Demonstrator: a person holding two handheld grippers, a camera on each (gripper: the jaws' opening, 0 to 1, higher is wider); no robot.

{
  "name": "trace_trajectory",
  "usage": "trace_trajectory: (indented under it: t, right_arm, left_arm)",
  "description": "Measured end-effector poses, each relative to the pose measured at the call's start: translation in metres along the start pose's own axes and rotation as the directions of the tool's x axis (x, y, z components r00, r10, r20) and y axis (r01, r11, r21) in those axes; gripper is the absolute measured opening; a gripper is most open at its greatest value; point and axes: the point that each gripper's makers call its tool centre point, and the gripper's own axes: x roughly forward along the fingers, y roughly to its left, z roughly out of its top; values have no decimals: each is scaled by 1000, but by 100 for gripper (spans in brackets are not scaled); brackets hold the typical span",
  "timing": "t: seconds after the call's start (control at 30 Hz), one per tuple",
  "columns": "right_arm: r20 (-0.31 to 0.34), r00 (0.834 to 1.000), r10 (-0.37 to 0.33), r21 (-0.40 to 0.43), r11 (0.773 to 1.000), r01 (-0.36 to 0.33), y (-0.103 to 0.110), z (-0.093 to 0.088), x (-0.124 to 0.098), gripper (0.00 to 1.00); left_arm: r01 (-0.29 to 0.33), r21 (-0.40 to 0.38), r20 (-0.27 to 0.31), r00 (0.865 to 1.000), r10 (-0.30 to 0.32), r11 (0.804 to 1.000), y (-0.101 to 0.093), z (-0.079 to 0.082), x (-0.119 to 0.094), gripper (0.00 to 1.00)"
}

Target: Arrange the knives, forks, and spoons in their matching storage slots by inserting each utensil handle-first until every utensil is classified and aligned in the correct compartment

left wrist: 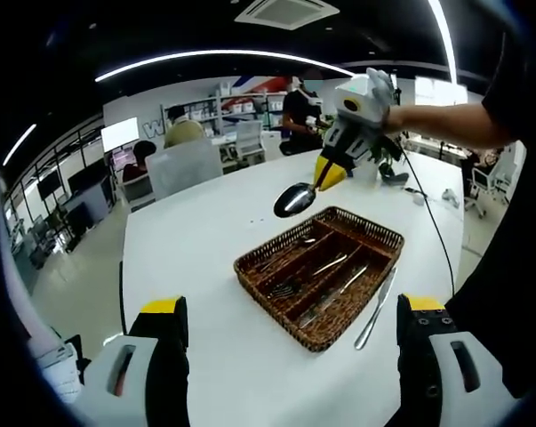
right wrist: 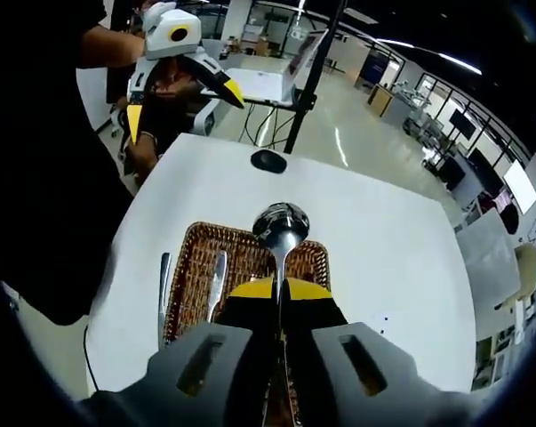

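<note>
My right gripper (right wrist: 281, 289) has its fingers clamped on a spoon (right wrist: 281, 227) above the basket (right wrist: 196, 267); left gripper (left wrist: 290, 316) fingers apart. The thin handle could twist and land in the wrong slot; a knife (left wrist: 375, 311) lies on the table (left wrist: 205, 240)

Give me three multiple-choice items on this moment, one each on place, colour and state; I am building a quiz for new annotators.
1. Where does the knife lie?
A. on the table beside the basket
B. inside the basket
C. in the left tool

2. What colour are the tips of the left tool?
A. red
B. yellow
C. blue

3. What is the right tool doing?
A. open, holding nothing
B. shut on a fork
C. shut on the spoon

Answers: 1 A, it rests on the white table along the wicker basket. 2 B, yellow pads cap both jaws. 3 C, the spoon handle is pinched, bowl above the basket.
</note>
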Motion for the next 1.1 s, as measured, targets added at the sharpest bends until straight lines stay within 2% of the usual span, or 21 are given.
trace_trajectory:
  t: [0.53,1.1]
  right_arm:
    - [6,999,-36,-6,999,36,-37,-6,-1,0]
    - [-3,1000,-16,-4,1000,16,-38,-12,18,0]
  left_arm:
    - [3,-13,-5,1000,-3,1000,10,2,11,99]
    - [1,-29,-13,1000,-2,1000,18,-3,12,99]
